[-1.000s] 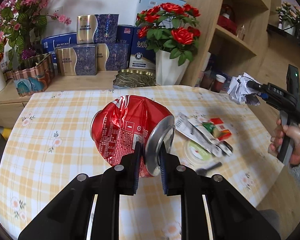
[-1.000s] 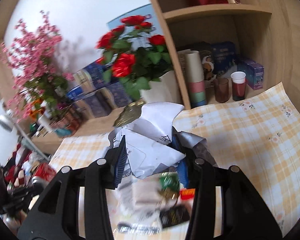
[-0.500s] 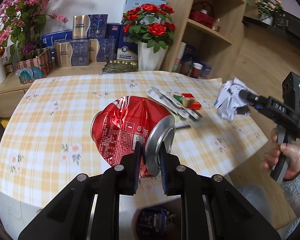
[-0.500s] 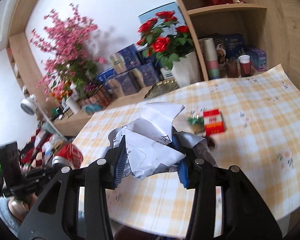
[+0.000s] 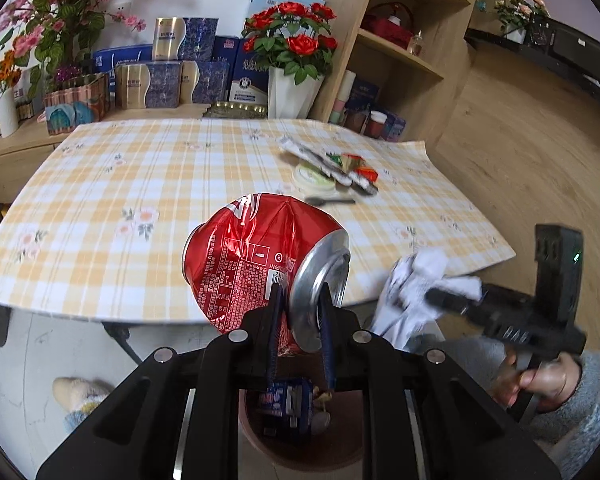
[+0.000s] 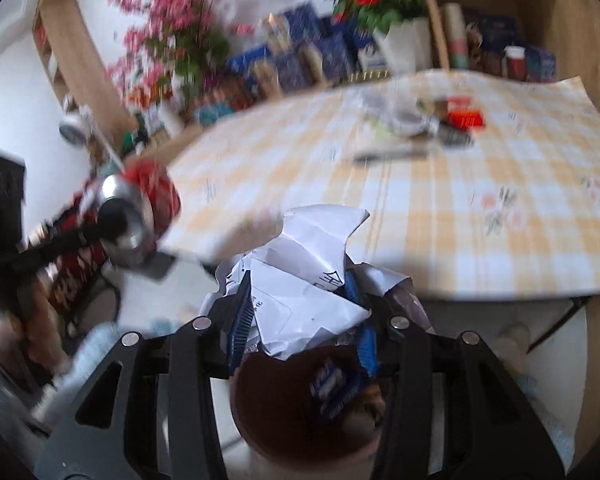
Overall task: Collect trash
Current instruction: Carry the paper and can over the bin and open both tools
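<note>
Both loads hang over the brown bin (image 5: 300, 428) below the table's (image 5: 100, 184) near edge, so a release made off-centre could bounce either off the rim onto the floor. The left gripper (image 5: 299, 320) has its fingers clenched on a dented red can (image 5: 256, 256); the right gripper (image 6: 300, 316) grasps crumpled white paper (image 6: 304, 280), light and springy

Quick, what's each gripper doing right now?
Left gripper: shut on the crushed red aluminium soda can.
Right gripper: shut on the crumpled white paper wad.
</note>
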{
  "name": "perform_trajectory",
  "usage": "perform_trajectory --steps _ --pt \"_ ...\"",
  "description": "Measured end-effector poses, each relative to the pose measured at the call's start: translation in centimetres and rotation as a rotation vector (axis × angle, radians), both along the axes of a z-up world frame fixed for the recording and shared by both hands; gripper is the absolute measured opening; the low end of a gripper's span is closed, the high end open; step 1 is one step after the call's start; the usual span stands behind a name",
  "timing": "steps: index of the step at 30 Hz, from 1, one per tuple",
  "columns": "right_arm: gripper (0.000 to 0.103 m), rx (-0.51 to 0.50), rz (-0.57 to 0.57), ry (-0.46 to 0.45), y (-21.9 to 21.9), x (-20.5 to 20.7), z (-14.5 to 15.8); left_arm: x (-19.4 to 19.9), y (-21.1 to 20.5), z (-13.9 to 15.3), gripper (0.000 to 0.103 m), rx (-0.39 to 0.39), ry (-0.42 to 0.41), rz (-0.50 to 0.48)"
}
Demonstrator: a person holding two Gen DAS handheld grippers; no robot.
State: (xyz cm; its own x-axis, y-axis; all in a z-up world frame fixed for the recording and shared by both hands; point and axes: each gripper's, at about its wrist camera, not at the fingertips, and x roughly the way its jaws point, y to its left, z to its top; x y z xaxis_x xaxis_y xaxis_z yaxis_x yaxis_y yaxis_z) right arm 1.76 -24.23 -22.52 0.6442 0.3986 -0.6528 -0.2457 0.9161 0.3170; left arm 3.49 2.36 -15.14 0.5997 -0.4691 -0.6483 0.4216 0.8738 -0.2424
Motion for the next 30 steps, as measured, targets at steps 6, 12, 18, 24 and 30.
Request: perform_trajectory --steps 6,12,18,24,30 --pt "0.047 -0.083 0.042 0.203 2.6 -0.8 -5.5 -1.7 0.0 -1.8 0.017 0.021 0.027 -0.004" --pt "0.050 -0.182 0.094 0.334 4.4 -0.4 -8.6 -2.2 -0.5 -2.9 0.017 0.035 0.023 -0.007" --pt "0.066 -0.235 0.102 0.376 5.0 -0.5 -9.8 -1.9 -0.5 -4.2 0.017 0.035 0.044 0.009" --pt "0.088 -0.228 0.013 0.317 3.7 -0.2 -8.8 -2.0 -0.9 -5.8 0.017 0.029 0.072 -0.013" --pt "0.093 -0.162 -0.168 0.277 0.2 -0.1 -8.0 -2.2 -2.6 -8.6 0.017 0.065 0.105 -0.075"
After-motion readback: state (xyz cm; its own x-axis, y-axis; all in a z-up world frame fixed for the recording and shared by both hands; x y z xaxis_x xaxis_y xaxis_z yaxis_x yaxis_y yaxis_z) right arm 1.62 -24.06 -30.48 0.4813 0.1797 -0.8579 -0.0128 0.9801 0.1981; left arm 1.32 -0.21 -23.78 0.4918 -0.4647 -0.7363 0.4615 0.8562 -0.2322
